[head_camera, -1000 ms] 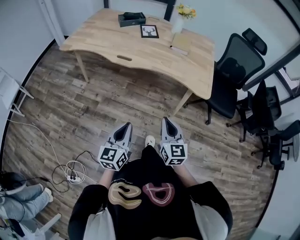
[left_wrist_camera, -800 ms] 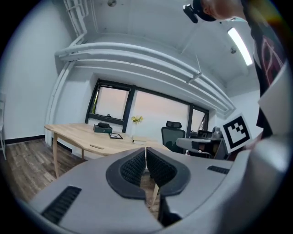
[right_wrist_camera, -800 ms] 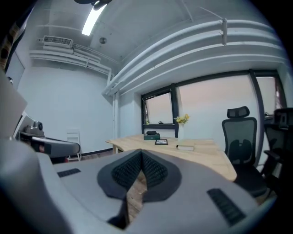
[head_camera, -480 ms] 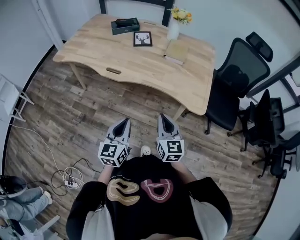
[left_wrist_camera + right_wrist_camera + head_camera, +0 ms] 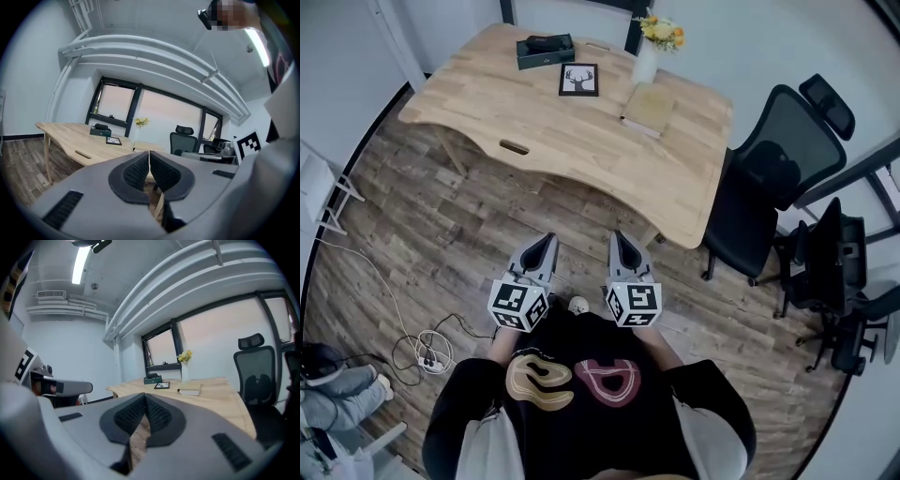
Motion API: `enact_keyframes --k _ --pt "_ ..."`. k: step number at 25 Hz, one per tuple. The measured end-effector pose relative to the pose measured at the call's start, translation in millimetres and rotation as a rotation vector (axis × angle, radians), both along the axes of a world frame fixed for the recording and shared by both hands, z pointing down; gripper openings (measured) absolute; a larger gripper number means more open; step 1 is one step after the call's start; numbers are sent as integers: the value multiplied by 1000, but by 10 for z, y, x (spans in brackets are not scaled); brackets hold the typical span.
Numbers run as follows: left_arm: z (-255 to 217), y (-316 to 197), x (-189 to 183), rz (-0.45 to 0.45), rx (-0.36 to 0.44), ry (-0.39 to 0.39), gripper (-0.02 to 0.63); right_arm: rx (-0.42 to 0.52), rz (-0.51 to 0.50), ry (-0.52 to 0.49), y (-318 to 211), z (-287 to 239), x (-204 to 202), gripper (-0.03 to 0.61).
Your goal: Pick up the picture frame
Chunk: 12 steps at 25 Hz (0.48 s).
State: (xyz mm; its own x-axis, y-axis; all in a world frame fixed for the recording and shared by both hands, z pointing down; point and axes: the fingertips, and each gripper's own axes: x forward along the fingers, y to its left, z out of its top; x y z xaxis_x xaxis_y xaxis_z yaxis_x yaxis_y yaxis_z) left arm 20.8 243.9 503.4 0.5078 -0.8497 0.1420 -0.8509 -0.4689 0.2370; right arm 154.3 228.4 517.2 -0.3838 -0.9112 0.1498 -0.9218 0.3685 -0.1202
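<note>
A black picture frame [image 5: 579, 80] with a deer print lies flat on the far side of the wooden table [image 5: 534, 112]; it shows small in the left gripper view [image 5: 113, 140] and the right gripper view [image 5: 162, 385]. My left gripper [image 5: 547, 246] and right gripper [image 5: 621, 242] hover side by side over the floor, short of the table's near edge. Both are shut with nothing between the jaws, and both point toward the table.
On the table stand a dark green box [image 5: 546, 49], a white vase of flowers [image 5: 649, 54] and a closed book [image 5: 648, 108]. Black office chairs [image 5: 769, 178] crowd the right side. A cable and power strip [image 5: 424, 352] lie on the floor at left.
The person has walked toward the table; the table has drawn nearer in the head view. Both grippers stay shut and side by side.
</note>
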Motion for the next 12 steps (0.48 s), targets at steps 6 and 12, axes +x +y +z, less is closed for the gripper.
enact_keyframes --k 6,12 --pt "33 -249 58 11 2 0 21 -8 -15 10 -154 57 -25 9" --pt "69 -580 56 32 -9 14 20 -19 8 30 -423 48 -18 9"
